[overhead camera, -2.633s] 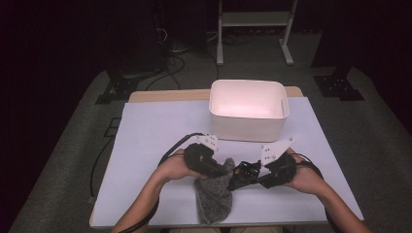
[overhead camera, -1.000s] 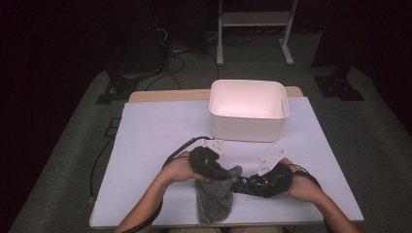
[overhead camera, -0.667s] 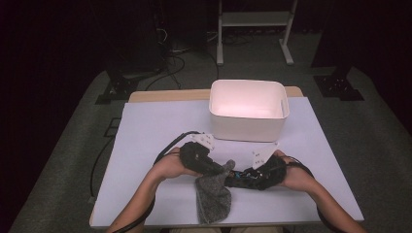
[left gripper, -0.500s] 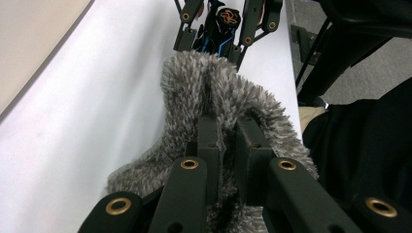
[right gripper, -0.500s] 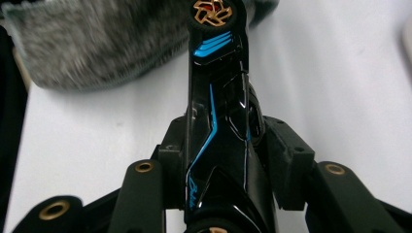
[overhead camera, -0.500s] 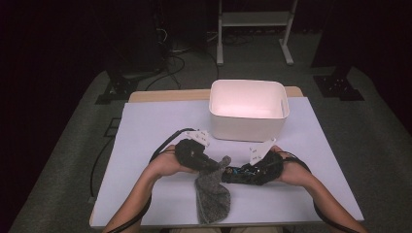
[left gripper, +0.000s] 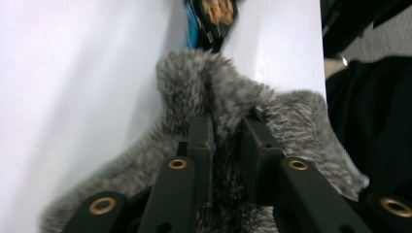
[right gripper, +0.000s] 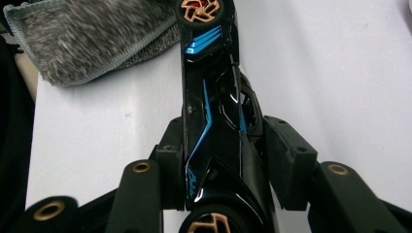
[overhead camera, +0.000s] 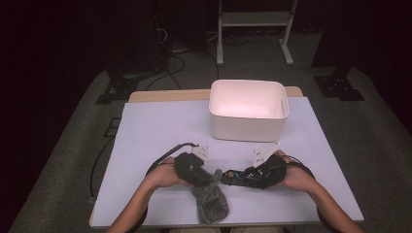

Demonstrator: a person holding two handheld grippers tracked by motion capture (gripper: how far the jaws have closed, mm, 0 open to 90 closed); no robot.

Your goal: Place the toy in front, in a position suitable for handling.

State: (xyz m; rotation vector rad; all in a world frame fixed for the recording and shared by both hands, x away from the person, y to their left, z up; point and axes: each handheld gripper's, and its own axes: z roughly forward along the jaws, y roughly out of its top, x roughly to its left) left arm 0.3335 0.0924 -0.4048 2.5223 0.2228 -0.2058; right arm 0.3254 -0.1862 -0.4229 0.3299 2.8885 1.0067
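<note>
My left gripper [overhead camera: 203,179] [left gripper: 226,124] points at a grey fuzzy cloth [overhead camera: 212,200] [left gripper: 194,87] near the table's front edge. Its jaws have just been opening a little, and a bunched fold of the cloth is still pinched between them. A black toy car [overhead camera: 234,175] [right gripper: 214,111] with blue stripes and gold wheels is clamped sideways in my right gripper [overhead camera: 247,176] [right gripper: 223,141]. The car's front end reaches the cloth's edge [right gripper: 92,34], and its wheel [left gripper: 214,13] appears just past the cloth in the left gripper view.
A white open bin [overhead camera: 245,128] stands behind the hands, at the back middle of the white table [overhead camera: 155,131]. Cables trail from both grippers across the tabletop. Dark floor and a metal stand lie beyond the table.
The left hand has drawn back toward the near edge with the cloth. The car's nose now meets the cloth. The right hand has barely shifted.
</note>
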